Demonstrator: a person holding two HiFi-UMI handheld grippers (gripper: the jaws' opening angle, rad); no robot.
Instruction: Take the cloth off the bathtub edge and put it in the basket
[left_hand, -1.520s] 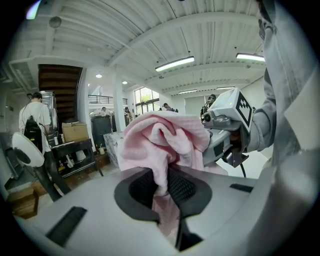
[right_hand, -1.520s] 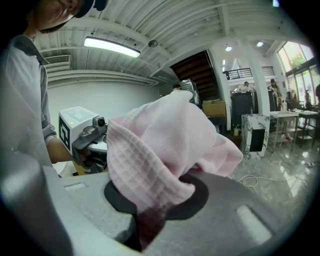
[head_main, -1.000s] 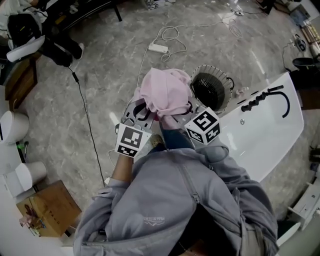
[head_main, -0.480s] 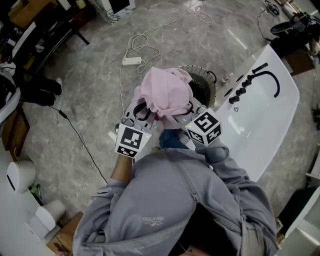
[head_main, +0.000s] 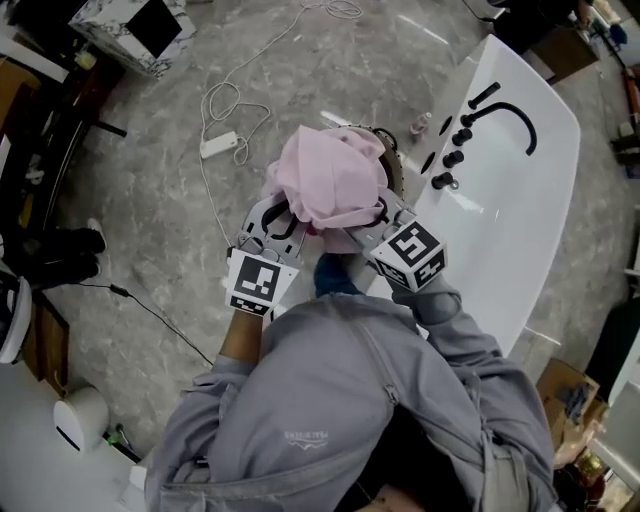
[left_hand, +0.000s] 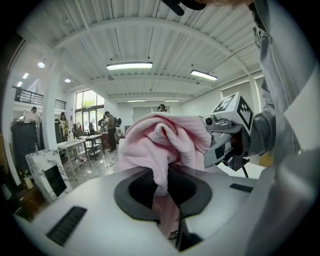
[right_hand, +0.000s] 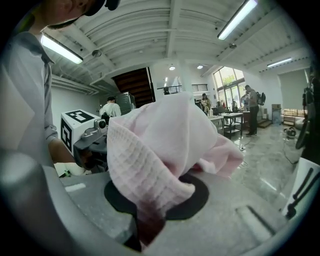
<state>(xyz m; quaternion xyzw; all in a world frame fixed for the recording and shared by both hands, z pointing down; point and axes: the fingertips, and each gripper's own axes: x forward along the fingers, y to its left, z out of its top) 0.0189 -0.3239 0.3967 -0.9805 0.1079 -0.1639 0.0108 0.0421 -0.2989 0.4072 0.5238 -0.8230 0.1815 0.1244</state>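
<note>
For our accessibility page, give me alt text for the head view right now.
Seen from above, a person in a grey hoodie holds a bunched pink cloth clamped in the left hand-held gripper and right hand-held gripper, over a wire basket beside a white bathtub on a grey marble floor.

The cloth (head_main: 330, 185) is pink woven fabric, waffle-textured and matt. The bathtub (head_main: 520, 215) is white, smooth and high-gloss; its faucet (head_main: 516, 113) is matt black. The floor (head_main: 150, 180) is grey veined stone, polished and reflective. The left tool (left_hand: 169, 212) and right tool (right_hand: 147, 225) have smooth matt grey plastic shells.
</note>
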